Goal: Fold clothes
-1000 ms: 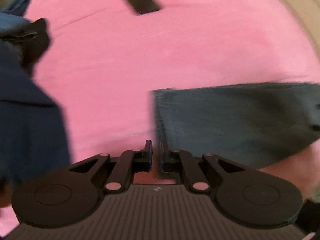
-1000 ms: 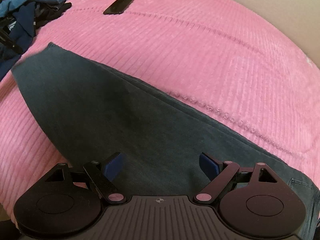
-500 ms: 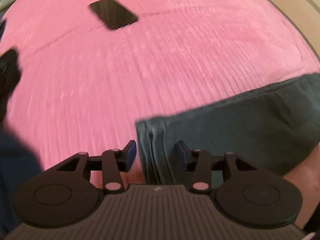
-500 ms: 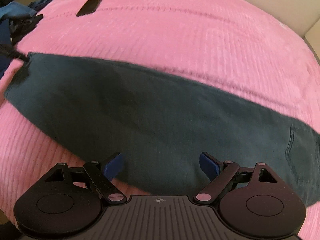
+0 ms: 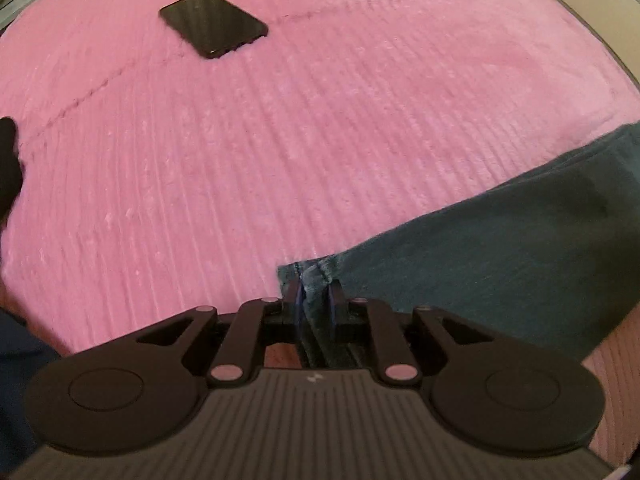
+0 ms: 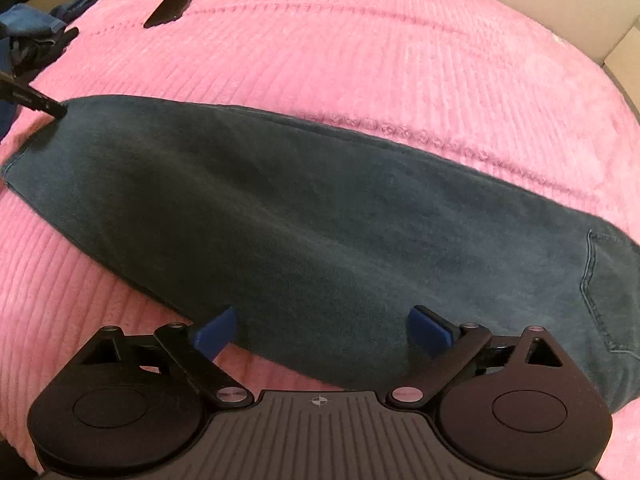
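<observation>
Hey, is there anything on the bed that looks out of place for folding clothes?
Yes, a black phone lies screen-up on the pink bedspread, beyond the dark jeans. It is no garment and could get in the way of folding.

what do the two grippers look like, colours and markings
Both are matte black: ribbed grey-black body, two round discs, linkage arms with pale rivets. The left gripper has a small white logo; the right gripper has blue finger pads and a crosshair mark.

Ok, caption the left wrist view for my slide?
Left gripper shut on jeans hem, phone beyond on pink blanket.
</observation>
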